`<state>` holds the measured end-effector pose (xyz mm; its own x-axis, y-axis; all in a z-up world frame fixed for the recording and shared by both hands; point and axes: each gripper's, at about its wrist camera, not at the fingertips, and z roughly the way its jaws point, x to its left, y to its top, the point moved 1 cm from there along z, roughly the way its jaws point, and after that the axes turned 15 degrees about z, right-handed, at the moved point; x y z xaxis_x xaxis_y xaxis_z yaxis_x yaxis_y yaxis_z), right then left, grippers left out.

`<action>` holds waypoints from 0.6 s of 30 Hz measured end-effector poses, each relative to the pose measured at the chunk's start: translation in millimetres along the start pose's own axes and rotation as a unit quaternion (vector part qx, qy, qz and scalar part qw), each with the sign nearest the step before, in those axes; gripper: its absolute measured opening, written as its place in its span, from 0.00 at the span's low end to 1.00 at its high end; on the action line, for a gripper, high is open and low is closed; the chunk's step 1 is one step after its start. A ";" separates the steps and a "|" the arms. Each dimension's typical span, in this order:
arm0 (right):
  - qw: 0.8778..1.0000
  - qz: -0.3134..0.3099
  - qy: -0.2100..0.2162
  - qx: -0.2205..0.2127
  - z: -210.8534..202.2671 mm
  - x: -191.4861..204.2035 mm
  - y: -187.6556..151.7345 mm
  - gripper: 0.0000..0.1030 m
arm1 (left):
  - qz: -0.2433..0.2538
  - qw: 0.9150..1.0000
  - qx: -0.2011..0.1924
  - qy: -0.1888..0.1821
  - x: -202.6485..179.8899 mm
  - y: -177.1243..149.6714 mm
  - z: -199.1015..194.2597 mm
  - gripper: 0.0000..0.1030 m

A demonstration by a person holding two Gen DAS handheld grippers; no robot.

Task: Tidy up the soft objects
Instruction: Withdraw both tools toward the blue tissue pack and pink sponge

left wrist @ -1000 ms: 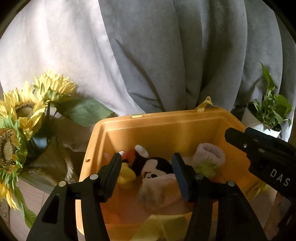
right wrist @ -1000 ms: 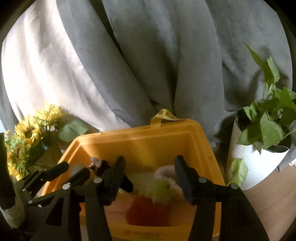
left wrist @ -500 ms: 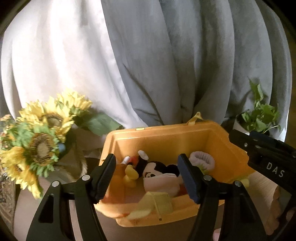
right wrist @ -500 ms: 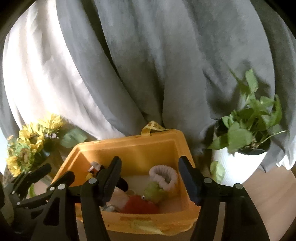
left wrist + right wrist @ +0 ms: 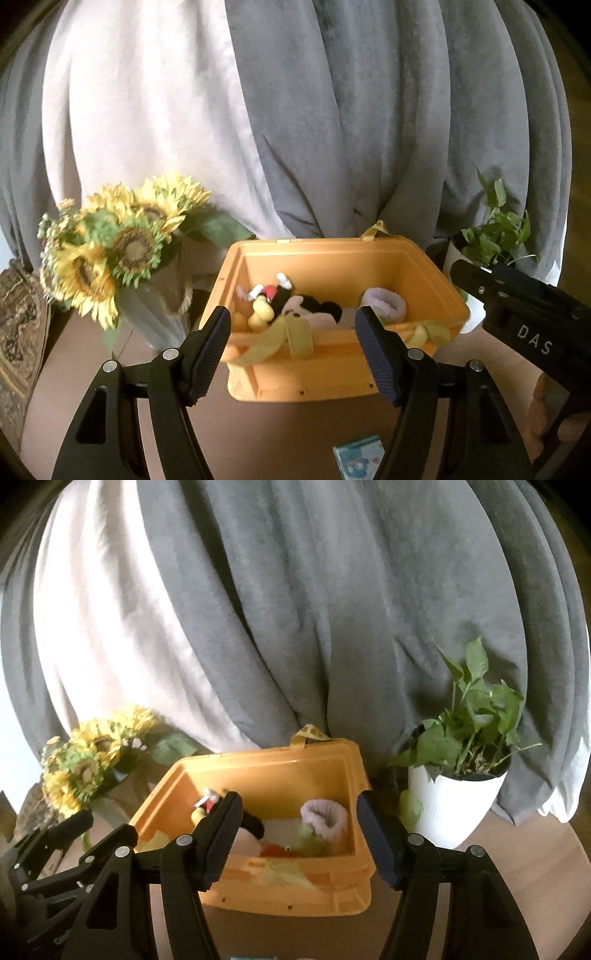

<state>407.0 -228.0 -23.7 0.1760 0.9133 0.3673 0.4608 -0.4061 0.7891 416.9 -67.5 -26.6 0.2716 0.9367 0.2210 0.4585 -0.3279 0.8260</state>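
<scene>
Soft toys (image 5: 295, 306) lay half-hidden in the orange bin (image 5: 332, 384) ahead of both claws. I saw my left claw (image 5: 291, 354) and right claw (image 5: 299, 843) released, empty. Only the left view caught a blue packet (image 5: 360, 456), cut off.

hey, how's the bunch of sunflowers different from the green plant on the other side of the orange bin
The sunflowers show big yellow heads with dark centres; the green plant is all leaves, with no blooms showing. The sunflowers stand in a dull, greyish vase, the green plant in a bright white pot. The sunflowers sit at the left of the orange bin, the green plant at its right. Both stand upright in front of the curtains.
</scene>
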 end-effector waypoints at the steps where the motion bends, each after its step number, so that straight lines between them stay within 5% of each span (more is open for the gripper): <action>1: 1.000 -0.002 0.004 0.002 -3.7 -0.9 -2.6 0.63 | -0.001 1.000 0.001 0.001 -2.2 -2.4 -3.7 0.67; 18: 0.999 -0.024 0.031 0.030 -37.8 -25.7 -31.8 0.63 | -0.022 0.999 0.026 0.022 -45.8 -36.4 -41.2 0.68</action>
<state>354.9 -239.7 -39.6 0.0983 0.9274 0.3609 0.5191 -0.3572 0.7765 352.8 -93.4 -45.5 0.2125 0.9547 0.2083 0.5124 -0.2904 0.8081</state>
